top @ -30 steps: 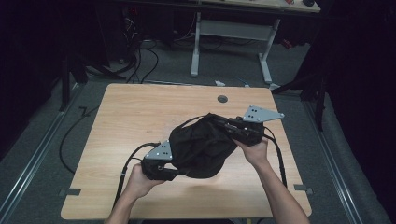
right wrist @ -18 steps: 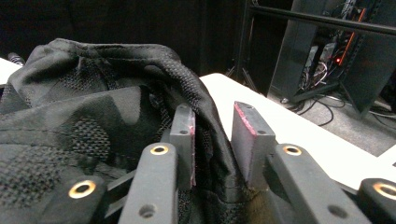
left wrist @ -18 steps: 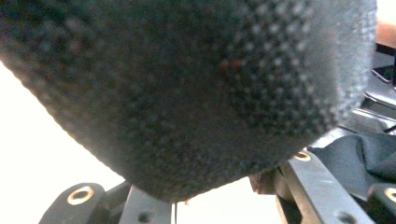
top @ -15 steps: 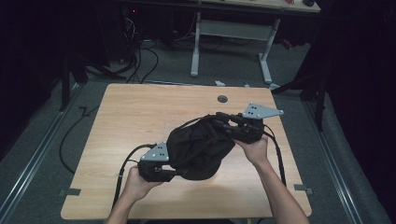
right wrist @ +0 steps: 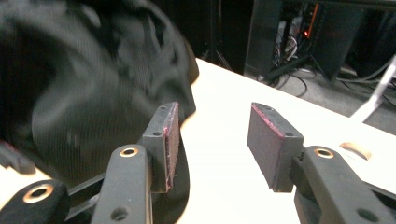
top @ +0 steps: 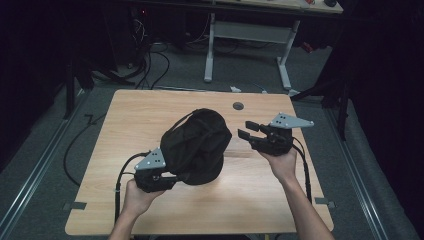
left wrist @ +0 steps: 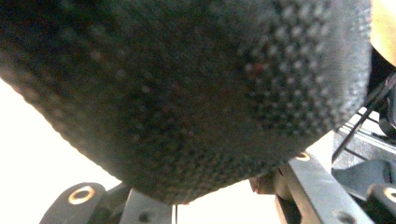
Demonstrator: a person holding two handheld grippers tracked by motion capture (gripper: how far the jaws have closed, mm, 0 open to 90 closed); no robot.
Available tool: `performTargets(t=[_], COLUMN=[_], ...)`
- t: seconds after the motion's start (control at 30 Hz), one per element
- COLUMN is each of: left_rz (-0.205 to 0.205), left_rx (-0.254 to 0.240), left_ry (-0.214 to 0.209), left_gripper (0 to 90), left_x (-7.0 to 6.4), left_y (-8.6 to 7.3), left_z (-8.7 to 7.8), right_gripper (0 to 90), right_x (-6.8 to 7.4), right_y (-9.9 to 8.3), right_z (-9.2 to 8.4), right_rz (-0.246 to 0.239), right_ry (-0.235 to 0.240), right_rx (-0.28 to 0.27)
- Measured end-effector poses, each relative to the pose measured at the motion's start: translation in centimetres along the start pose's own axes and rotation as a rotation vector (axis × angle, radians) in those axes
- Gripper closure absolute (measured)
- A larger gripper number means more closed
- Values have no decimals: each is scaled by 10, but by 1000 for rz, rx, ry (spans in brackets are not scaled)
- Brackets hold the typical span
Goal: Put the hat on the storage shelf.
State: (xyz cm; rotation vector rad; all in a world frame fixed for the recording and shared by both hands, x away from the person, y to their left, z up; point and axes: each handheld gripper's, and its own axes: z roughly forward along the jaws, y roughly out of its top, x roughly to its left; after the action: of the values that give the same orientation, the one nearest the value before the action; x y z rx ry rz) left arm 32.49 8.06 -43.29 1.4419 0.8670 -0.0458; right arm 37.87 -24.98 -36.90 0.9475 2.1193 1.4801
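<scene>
A black mesh cap (top: 197, 142) is held up over the middle of the wooden table (top: 145, 110). My left gripper (top: 175, 176) is shut on its lower left edge, its fingertips hidden by the fabric. In the left gripper view the cap's mesh (left wrist: 187, 93) hangs close over the jaws. My right gripper (top: 247, 129) stands just right of the cap, apart from it. Its jaws have just been opening, and nothing is between them. In the right gripper view the cap (right wrist: 84, 84) lies left of the right gripper (right wrist: 215, 140), whose red-edged pads (right wrist: 172, 140) stand wide apart.
A round cable hole (top: 238, 106) sits near the table's far edge. Beyond the table stand a white desk frame (top: 245, 35) and cables on the floor (top: 150, 55). Bare tabletop lies at the far left and along the near edge.
My right gripper let go of the cap, opened, and drew back to the right. The cap shifted left and rose a little with my left gripper.
</scene>
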Motion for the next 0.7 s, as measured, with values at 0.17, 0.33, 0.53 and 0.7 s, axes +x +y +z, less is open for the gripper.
performTargets(t=[0.17, 0.33, 0.53, 0.7], left_rz=[-10, -23, -23, -25], left_rx=[-37, -78, -120, -146], left_ry=[29, 62, 85, 96], left_gripper=[683, 682, 682, 682], left_x=[1, 5, 3, 5], left_y=[4, 8, 15, 21], left_z=[0, 0, 0, -1], right_gripper=[529, 527, 534, 502], right_x=[1, 2, 0, -4], right_y=[-23, -48, -84, -118], right_z=[2, 4, 5, 4], right_rz=[13, 32, 75, 94], right_ry=[-47, -77, -124, -189], right_rx=[66, 136, 255, 318])
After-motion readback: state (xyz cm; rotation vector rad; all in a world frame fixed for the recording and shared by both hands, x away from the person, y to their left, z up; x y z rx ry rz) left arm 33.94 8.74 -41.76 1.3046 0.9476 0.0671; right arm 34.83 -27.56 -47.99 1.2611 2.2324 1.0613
